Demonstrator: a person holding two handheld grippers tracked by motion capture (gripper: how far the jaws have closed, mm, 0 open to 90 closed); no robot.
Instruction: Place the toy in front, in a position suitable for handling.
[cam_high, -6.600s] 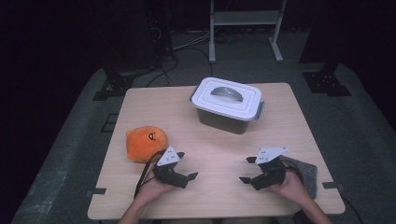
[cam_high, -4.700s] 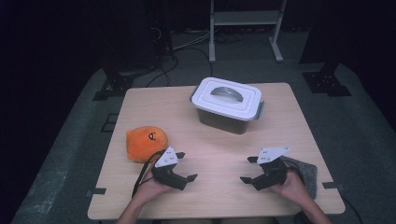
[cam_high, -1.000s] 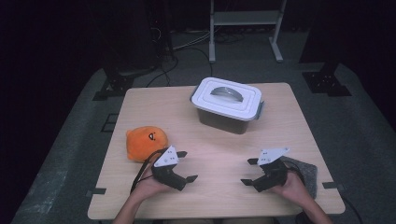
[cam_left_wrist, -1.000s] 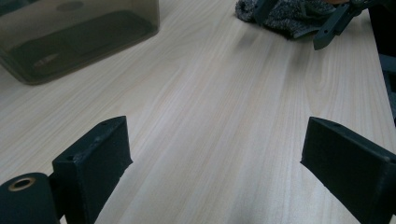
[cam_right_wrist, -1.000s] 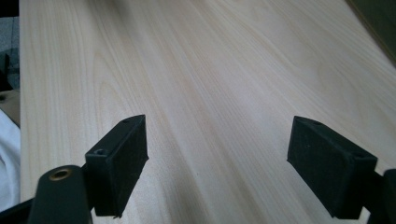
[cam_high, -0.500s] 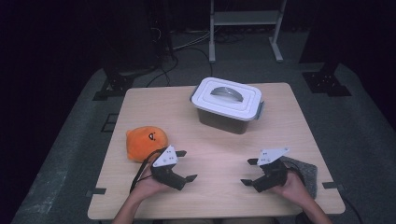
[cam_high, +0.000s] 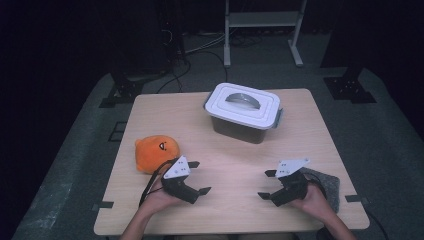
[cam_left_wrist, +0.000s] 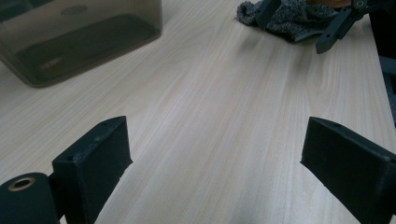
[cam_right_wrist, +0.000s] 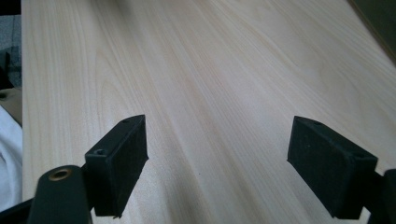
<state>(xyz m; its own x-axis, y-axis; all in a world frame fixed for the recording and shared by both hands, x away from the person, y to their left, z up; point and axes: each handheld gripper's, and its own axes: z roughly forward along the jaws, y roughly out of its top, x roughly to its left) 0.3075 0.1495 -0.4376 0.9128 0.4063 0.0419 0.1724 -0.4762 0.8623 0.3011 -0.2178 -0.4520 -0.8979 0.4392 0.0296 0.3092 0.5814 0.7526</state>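
Observation:
A lidded box (cam_high: 245, 112) with a white lid and dark see-through walls stands at the table's far middle; its wall (cam_left_wrist: 79, 37) fills the upper left of the left gripper view. An orange plush toy (cam_high: 155, 152) lies at the left, just behind my left gripper (cam_high: 199, 177), which rests open on the wood with nothing between its jaws. My right gripper (cam_high: 265, 184) is open too, near the front right, over bare wood. A grey cloth (cam_high: 327, 185) lies under the right hand, and the grey cloth (cam_left_wrist: 289, 18) appears again past the left jaws.
The wooden table (cam_high: 235, 165) has bare boards between the two grippers and the box. Dark floor, cables and stand legs (cam_high: 260, 30) lie beyond the far edge. The right gripper's tips (cam_left_wrist: 334, 30) show far off in the left gripper view.
Almost nothing differs; both hands and grippers hold the same places, with only tiny shifts of the left gripper.

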